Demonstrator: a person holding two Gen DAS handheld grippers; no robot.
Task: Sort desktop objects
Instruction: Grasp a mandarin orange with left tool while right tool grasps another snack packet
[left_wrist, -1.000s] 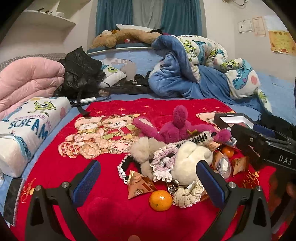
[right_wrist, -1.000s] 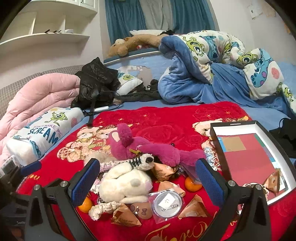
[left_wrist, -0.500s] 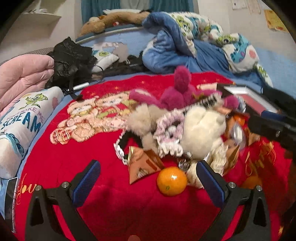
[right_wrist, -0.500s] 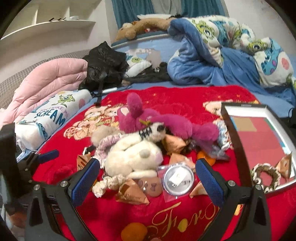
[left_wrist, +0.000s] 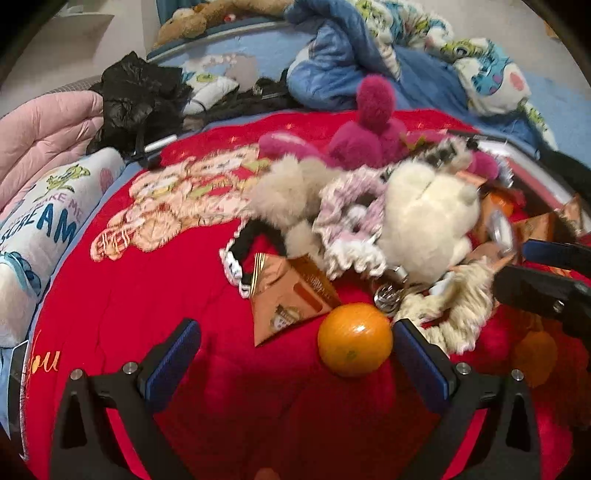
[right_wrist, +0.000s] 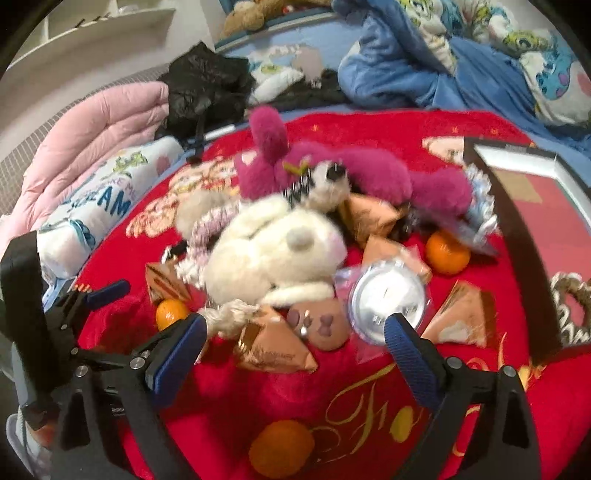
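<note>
Left tool (left_wrist: 297, 349) around orange (left_wrist: 354, 339)

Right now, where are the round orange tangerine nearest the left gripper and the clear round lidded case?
round orange tangerine (left_wrist: 354, 339), left wrist view, centre of peel.
clear round lidded case (right_wrist: 388, 297), right wrist view, middle of lid.

Three oranges (right_wrist: 447, 254) (right_wrist: 171, 314) (right_wrist: 281, 452), two plush toys (right_wrist: 273, 251) (right_wrist: 354, 173), at least four triangular snack packets (right_wrist: 275, 345) (right_wrist: 461, 315) (right_wrist: 369, 216) (right_wrist: 164, 282).
</note>
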